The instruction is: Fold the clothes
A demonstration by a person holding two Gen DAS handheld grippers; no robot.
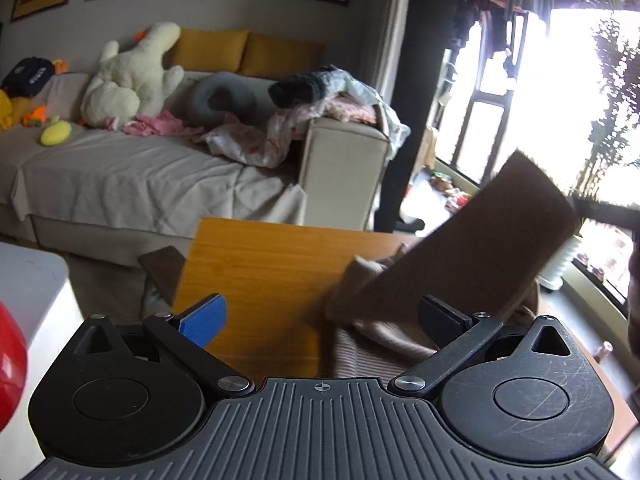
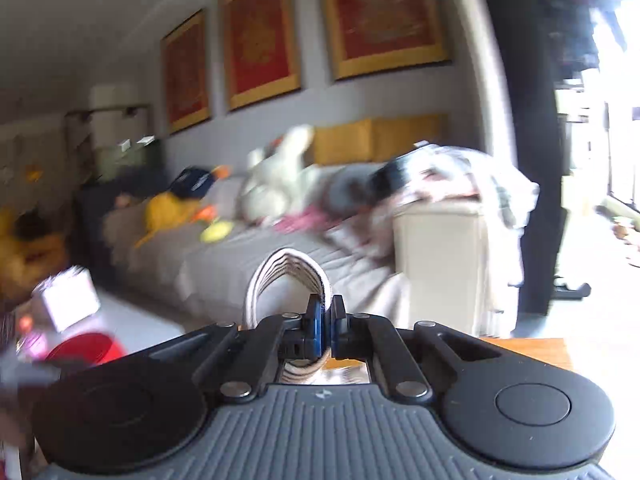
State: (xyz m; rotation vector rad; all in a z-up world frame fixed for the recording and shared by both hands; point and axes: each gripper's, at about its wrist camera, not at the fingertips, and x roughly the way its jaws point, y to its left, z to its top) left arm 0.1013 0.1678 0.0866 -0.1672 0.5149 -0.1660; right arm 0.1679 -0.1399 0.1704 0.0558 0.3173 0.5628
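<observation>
Step in hand, as judged: a fold or carry of the brown garment [image 1: 480,256] mid-swing; a broad flat panel of it stands lifted at a slant over the right part of the wooden table [image 1: 256,264], its upper end near a dark bar at the right edge of the left wrist view that may be the other tool, though that cannot be confirmed; the rest lies bunched on the table just ahead of the left gripper [image 1: 320,320].

Left gripper: jaws spread wide, blue pad on one finger and dark pad on the other well apart, nothing between them; it hovers low over the table edge, pointed toward the sofa [image 1: 120,176], level.

Right gripper [image 2: 325,322]: jaws pinched nearly together on a striped ribbed cloth edge [image 2: 288,276], which loops up above the fingertips and runs back under the tool; held high, aimed at the sofa and framed pictures; the view is smeared, so the hand is likely in fast motion.

Whether the striped edge belongs to the brown garment: probable, not settled.

Next move calls for, as judged: laying the raised panel down flat and square on the bunched part, with the free left gripper placed to pin or catch a loose edge; risk of the panel dropping askew.
</observation>
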